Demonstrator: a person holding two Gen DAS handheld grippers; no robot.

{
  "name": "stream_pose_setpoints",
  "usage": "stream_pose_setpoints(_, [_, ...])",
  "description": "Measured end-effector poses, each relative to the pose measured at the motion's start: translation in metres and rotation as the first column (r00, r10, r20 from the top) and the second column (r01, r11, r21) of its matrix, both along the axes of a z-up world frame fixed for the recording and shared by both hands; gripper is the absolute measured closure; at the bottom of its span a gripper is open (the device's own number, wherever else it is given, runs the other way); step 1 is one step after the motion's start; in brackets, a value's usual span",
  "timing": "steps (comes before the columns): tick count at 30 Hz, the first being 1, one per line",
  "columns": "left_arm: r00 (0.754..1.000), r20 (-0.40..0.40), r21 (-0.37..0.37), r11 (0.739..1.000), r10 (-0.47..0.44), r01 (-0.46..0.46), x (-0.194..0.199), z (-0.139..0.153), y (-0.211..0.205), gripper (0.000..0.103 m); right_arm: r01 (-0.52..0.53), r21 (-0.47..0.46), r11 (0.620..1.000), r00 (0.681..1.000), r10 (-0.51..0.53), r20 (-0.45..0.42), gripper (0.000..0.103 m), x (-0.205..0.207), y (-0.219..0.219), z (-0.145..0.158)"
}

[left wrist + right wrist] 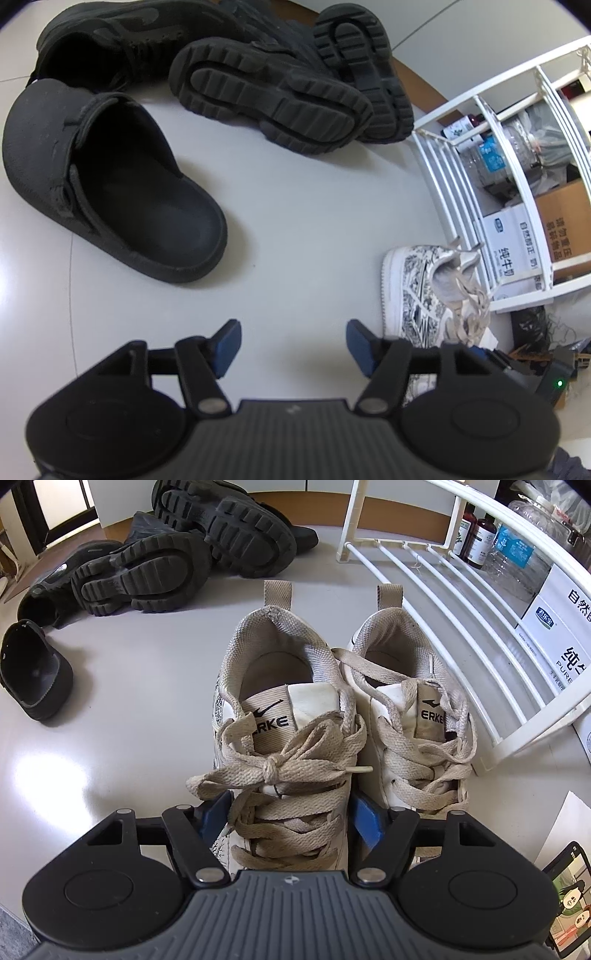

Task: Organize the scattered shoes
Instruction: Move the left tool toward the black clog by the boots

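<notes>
**Shoe Sorting: Tong and Shoe Positions**

The right tongs (pixel 291 823) straddle the forefoot of the left sneaker (pixel 284 738), one blue pad on each side of the laced upper. The pads sit close against the shoe (actual contact cannot be confirmed from this view), so whether they grip or stand just clear cannot be told. The sneaker's long axis runs straight ahead of the tongs, heel farthest away. The second sneaker (pixel 413 716) stands parallel, just right of the first, beside the white rack (pixel 443 602).

The left tongs (pixel 293 347) are spread wide over bare floor (pixel 295 240) and hold nothing. The black clog (pixel 110 177) lies ahead and to their left, its open heel end toward the tongs. The chunky-soled shoes (pixel 273 96) lie farther ahead, tipped with soles showing.

The sneaker pair already stands aligned; the black shoes remain scattered. The left tongs are nearer to the clog.
</notes>
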State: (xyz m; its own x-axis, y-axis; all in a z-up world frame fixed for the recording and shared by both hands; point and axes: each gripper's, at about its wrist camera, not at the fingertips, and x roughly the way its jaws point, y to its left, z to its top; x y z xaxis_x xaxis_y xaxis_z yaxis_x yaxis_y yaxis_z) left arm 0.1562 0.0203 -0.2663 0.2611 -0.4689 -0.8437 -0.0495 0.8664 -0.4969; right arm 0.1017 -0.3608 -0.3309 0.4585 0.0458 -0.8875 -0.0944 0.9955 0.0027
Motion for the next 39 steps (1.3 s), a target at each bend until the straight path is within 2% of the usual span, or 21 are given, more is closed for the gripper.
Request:
stream_pose_setpoints(2, [1.0,0.009,0.005,1.0,0.002,-0.002,0.0,0.002,0.002,0.03,0.023,0.0,1.0,0.999,-0.023,-0.022,0.029,0.001,0.002,0.005])
stream_pose_setpoints(7, [1.0,0.007,0.008,1.0,0.021,-0.021,0.002,0.002,0.008,0.03,0.014,0.019,1.0,1.0,-0.014,0.001,0.029,-0.003,0.004,0.019])
stream_pose_setpoints(21, [1.0,0.004,0.006,1.0,0.023,-0.023,0.004,0.001,0.005,0.029,0.022,0.01,1.0,0.999,-0.021,-0.036,0.027,-0.001,0.0,0.005])
stream_pose_setpoints(27, [0.999,0.005,0.014,0.999,0.039,-0.039,0.005,0.002,0.01,0.03,0.008,-0.033,0.999,1.0,-0.008,-0.009,0.034,-0.004,0.003,0.005])
stream_pose_setpoints(39, [0.991,0.049,0.045,0.991,0.121,-0.123,0.016,0.016,0.041,0.029,0.011,-0.009,1.0,1.0,-0.011,0.019,0.033,-0.008,0.004,0.022])
